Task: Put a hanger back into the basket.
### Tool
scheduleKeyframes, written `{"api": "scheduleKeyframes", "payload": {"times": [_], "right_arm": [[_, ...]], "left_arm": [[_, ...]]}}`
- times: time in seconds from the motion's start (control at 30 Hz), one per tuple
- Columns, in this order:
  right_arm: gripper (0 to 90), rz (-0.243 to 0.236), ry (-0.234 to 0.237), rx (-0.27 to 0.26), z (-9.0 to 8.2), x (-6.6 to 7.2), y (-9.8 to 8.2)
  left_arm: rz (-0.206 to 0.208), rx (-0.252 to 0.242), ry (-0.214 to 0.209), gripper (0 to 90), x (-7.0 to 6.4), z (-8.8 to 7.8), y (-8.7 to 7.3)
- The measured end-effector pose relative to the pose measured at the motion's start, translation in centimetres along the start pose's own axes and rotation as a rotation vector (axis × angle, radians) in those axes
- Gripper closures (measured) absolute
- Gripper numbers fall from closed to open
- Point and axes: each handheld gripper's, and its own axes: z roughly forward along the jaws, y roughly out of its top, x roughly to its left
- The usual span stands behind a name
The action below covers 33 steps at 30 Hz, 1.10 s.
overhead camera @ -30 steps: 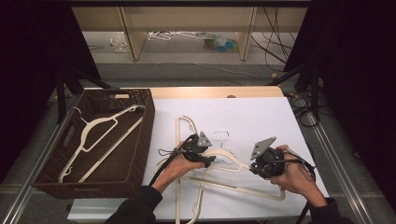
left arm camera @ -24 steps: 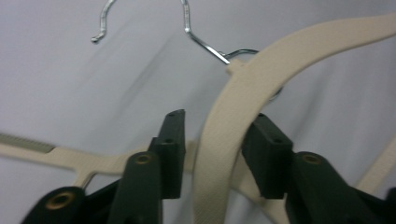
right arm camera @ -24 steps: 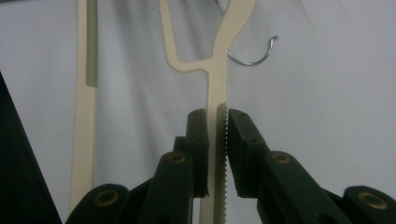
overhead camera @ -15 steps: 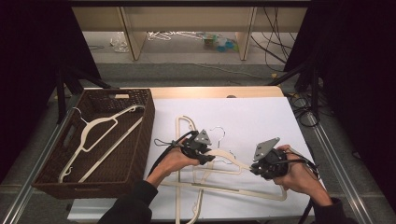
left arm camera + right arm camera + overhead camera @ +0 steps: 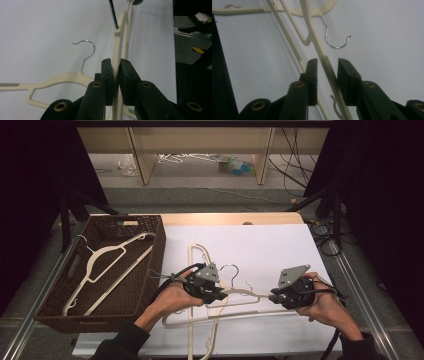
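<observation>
Clamping a cream plastic hanger [image 5: 115, 62], the left gripper [image 5: 115, 75] had just been closing, and its pads pressed on the hanger's shoulder bar from both sides. In the left gripper view that bar ran up between the black jaws and away toward the top edge. The right gripper [image 5: 327, 75] had just been opening; its jaws stood apart with the ribbed end of the same hanger [image 5: 329, 71] passing between them, a gap showing on either side, so the pads did not press on it.

From the high view, the left gripper [image 5: 212, 292] and right gripper [image 5: 280, 296] sat at opposite ends of the hanger [image 5: 247, 293], whose long axis ran roughly across the table from one hand to the other. Its steel hook [image 5: 231, 270] pointed away from the person, toward the far edge. The hanger lay over the white table cover [image 5: 270, 245], crossing a second cream hanger [image 5: 192, 265] whose long axis ran away from the person, at right angles to the first.

To the left, touching the cover's edge, stood a dark woven basket [image 5: 155, 235]. Inside it lay another pale hanger [image 5: 107, 257], tilted diagonally, with its hook [image 5: 82, 242] toward the basket's far left corner.
</observation>
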Motion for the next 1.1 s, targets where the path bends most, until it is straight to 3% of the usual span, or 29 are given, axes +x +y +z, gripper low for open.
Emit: {"api": "scheduleKeyframes", "payload": {"times": [0.07, 0.2, 0.23, 0.3, 0.33, 0.43, 0.5, 0.53, 0.6, 0.7, 0.8, 0.93, 1.1], "right_arm": [[66.6, 0.008, -0.009, -0.027, -0.2, -0.2, 0.0], [58.4, 0.034, -0.030, -0.057, -0.5, -0.1, 0.1], [54.3, 0.066, -0.038, -0.082, -0.7, -0.2, 0.2], [51.6, 0.057, -0.048, -0.097, -0.8, -0.4, 0.2], [45.9, 0.102, -0.073, -0.150, -1.1, -0.6, 0.2], [40.9, 0.137, -0.076, -0.179, -1.7, -0.9, 0.1], [37.9, 0.172, -0.090, -0.246, -2.1, -1.2, 0.1], [37.5, 0.223, -0.111, -0.274, -2.5, -1.2, 0.1], [34.9, 0.260, -0.117, -0.308, -3.1, -1.3, 0.1], [33.3, 0.272, -0.135, -0.354, -3.9, -1.2, 0.1], [31.4, 0.303, -0.144, -0.403, -5.0, -0.9, 0.1], [31.2, 0.289, -0.143, -0.443, -5.7, -0.2, 0.2], [29.5, 0.274, -0.134, -0.466, -6.0, 0.3, 0.4]], "left_arm": [[0.009, 0.004, -0.008, 84.3, -0.3, -0.2, 0.1], [-0.022, -0.032, -0.018, 85.7, -1.0, -0.5, 0.5], [-0.026, -0.041, -0.014, 85.8, -1.1, -0.7, 0.6], [-0.031, -0.049, -0.011, 85.8, -1.0, -0.9, 0.7], [-0.041, -0.052, 0.000, 85.8, -0.9, -1.2, 0.8], [-0.063, -0.055, 0.020, 85.8, -0.5, -1.8, 0.7], [-0.076, -0.059, 0.031, 85.9, -0.4, -2.2, 0.8], [-0.079, -0.058, 0.035, 85.8, -0.3, -2.4, 0.8], [-0.077, -0.045, 0.047, 85.8, -0.3, -2.8, 1.0], [-0.060, -0.051, 0.077, 85.8, -0.5, -4.5, 2.2], [-0.089, -0.075, 0.077, 85.8, -0.4, -5.5, 2.9], [-0.133, -0.118, 0.095, 85.8, 0.2, -8.2, 4.5], [-0.146, -0.145, 0.138, 85.8, 0.6, -10.5, 5.4]]}}
